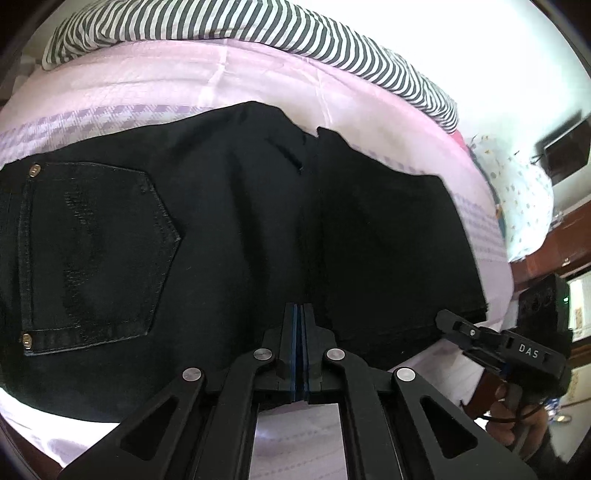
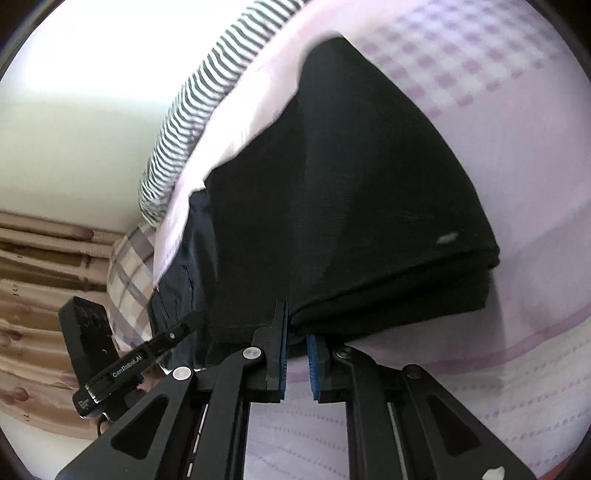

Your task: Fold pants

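Black pants point(image 1: 229, 229) lie folded on the pink bed point(image 1: 184, 85), back pocket point(image 1: 96, 254) at the left. My left gripper point(image 1: 300, 314) is shut at the pants' near edge; whether cloth is pinched between its blue pads is hidden. The right gripper shows at the right in the left wrist view point(image 1: 448, 321), at the folded leg end. In the right wrist view the pants point(image 2: 351, 192) lie as a layered stack, and my right gripper point(image 2: 297, 325) has its jaws closed on the near edge of the stack. The left gripper point(image 2: 192, 321) shows at the left.
A striped blanket point(image 1: 295, 33) lies along the bed's far side. A dotted pillow point(image 1: 517, 199) sits at the right end. A checked pillow point(image 2: 129, 269) and curtains point(image 2: 40, 280) show left in the right wrist view. The bed's near edge runs under both grippers.
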The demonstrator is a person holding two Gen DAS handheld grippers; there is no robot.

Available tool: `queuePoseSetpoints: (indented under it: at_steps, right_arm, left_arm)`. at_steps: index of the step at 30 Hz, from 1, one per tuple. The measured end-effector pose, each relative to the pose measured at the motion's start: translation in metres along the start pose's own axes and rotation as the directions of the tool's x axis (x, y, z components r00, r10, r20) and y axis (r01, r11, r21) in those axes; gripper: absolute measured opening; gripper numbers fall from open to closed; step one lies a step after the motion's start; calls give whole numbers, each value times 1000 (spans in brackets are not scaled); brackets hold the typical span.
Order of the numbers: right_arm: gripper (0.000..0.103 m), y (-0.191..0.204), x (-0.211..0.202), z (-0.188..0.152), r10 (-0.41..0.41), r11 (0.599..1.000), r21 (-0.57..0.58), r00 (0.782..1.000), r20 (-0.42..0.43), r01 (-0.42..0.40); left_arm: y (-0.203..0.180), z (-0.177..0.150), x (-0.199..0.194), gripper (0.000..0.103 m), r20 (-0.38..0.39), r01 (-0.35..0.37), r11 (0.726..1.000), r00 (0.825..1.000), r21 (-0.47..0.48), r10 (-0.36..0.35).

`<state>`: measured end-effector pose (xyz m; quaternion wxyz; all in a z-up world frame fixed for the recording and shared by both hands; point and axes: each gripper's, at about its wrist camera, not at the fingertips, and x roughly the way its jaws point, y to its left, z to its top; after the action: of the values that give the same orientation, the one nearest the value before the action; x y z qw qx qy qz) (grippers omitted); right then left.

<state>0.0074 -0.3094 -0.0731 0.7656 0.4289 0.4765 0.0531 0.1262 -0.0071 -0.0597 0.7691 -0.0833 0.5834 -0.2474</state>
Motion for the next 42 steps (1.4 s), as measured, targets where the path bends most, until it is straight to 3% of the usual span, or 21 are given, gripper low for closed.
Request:
queuePoseSetpoints:
  at_steps: [6, 11, 21, 23, 24, 25, 33, 35, 39, 42]
  right_arm:
    - [19, -1, 6, 2, 28, 999, 16, 999, -19, -28]
    - [30, 2, 29, 1, 76, 996, 55, 994, -77, -72]
    - [41, 38, 54, 0, 15, 997, -75, 996, -90, -21]
    - [34, 43, 58, -5, 4, 993, -113, 994, -112, -17]
    - [15, 42, 63, -8, 17, 993, -110, 988, -153, -34]
    - [11, 41, 64, -12, 9, 994, -103, 986, -166, -27]
    - [9, 23, 64, -15, 66, 997, -29, 976, -207, -73]
    - [12, 27, 60, -15, 52, 997, -47, 973, -225, -64]
    - [35, 47, 38, -23, -20, 985, -171, 962, -273, -28]
    - [35, 61, 13, -27, -34, 968, -248, 955, -296, -42]
  left_arm:
    - [4, -1, 6, 5, -25, 17, 1000, 1000, -26, -17]
    - [-3, 8, 15, 7, -35, 30, 998, 999, -46, -32]
    - [-23, 40, 25, 8, 29, -26, 999, 999, 25, 25]
    - [-22, 43, 27, 8, 25, -27, 999, 999, 20, 27]
    - [-22, 45, 28, 8, 24, -28, 999, 999, 16, 28]
    - [-21, 45, 28, 8, 26, -27, 1000, 999, 14, 27]
    - [-23, 51, 39, 10, 19, -43, 999, 999, 21, 42]
    - [-25, 53, 42, 10, 19, -40, 999, 999, 20, 39]
    - [-30, 62, 39, 11, 52, -33, 999, 998, 26, 32]
    - [-36, 65, 36, 12, 90, -51, 997, 995, 62, 45]
